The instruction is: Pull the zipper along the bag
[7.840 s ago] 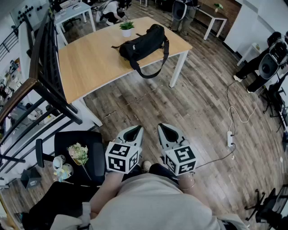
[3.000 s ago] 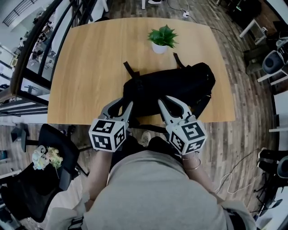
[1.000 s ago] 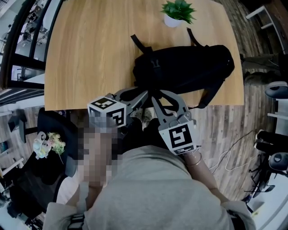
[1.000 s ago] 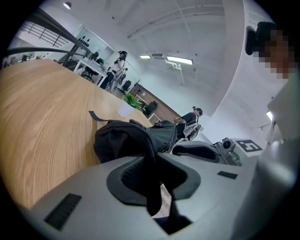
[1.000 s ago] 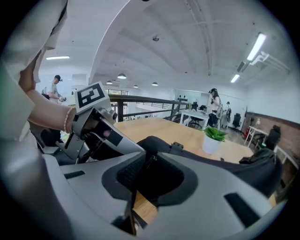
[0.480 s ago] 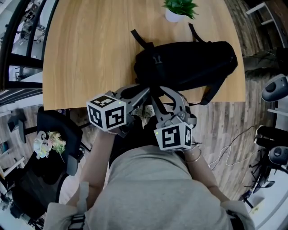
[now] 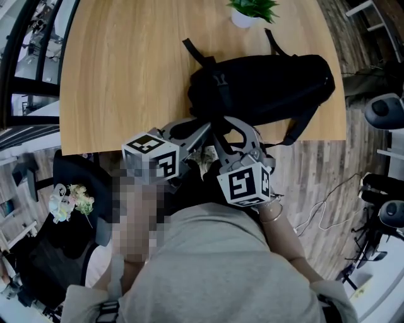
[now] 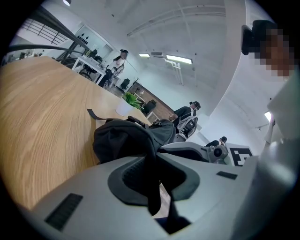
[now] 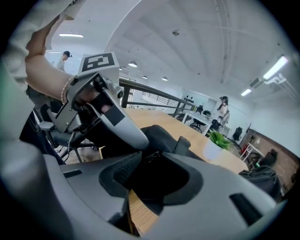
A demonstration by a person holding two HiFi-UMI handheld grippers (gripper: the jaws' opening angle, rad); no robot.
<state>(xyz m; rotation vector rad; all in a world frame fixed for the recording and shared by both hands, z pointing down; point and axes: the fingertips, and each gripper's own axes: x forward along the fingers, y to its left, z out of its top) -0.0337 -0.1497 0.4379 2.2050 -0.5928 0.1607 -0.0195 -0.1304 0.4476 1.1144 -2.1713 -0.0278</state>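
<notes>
Wood table under everything. Black bag lies on it along the near edge, toward the right, one strap hanging off the edge; small potted plant just behind it at the far edge. Both my grippers meet at the bag's near-left end. Left gripper: jaws have just been closing, now pinched on a fold of the bag's black fabric running between the pads. Right gripper: jaws have just been opening, now spread wide, gripping nothing. The bag's end with a small metal zipper pull sits between them, close to one pad.
</notes>
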